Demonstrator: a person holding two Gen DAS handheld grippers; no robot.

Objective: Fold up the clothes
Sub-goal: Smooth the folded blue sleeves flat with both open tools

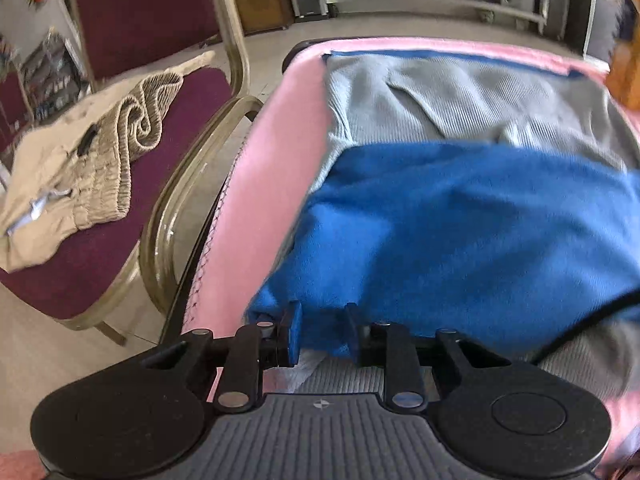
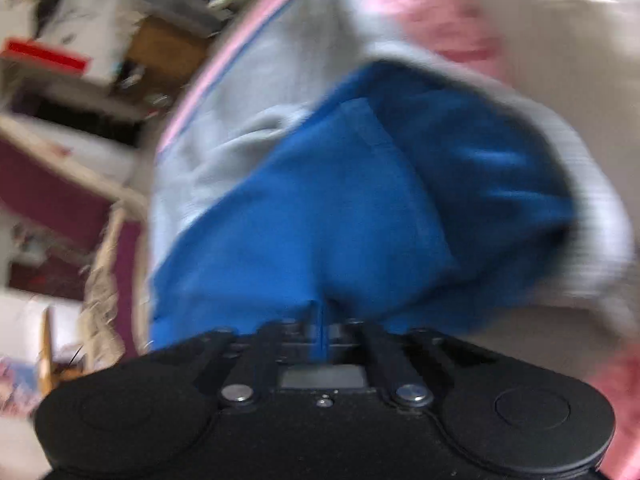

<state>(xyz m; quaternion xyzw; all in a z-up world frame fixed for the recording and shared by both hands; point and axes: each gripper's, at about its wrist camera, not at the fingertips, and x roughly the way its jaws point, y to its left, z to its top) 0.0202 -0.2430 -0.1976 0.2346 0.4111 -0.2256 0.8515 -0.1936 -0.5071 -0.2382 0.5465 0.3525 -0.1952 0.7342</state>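
I read the garment (image 1: 460, 232) as a grey ribbed knit with a blue fleece lining; it lies on a pink cover (image 1: 276, 168) spread over the tabletop; the near part is turned back so the blue face shows over the grey.

Left tool (image 1: 320, 332): the jaws stand a little apart with the blue hem bunched between them; I judge it pinched on the hem, though the grip looks shallow. Right tool (image 2: 324, 320): the jaws are drawn close together on a blue edge; the right wrist view is heavily motion-blurred, so I treat that clamp as probable only.

Step in hand, as I judge it: carrying the near hem over the body to lay a fold. Procedure for doing it well:

1. Keep both tools level with each other; a skewed hem gives a slanted crease.
2. Hold light tension between the tools; fleece sags and drags in the middle.
3. Travel low over the grey panel; a high lift lets the layer balloon, as the right wrist view suggests.
4. Align the hem with the far blue edge; only then part the jaws.

Risk: the pink cover may ruck under the load. A beige garment (image 1: 80, 168) lies on the chair (image 1: 172, 184) at left, well apart.
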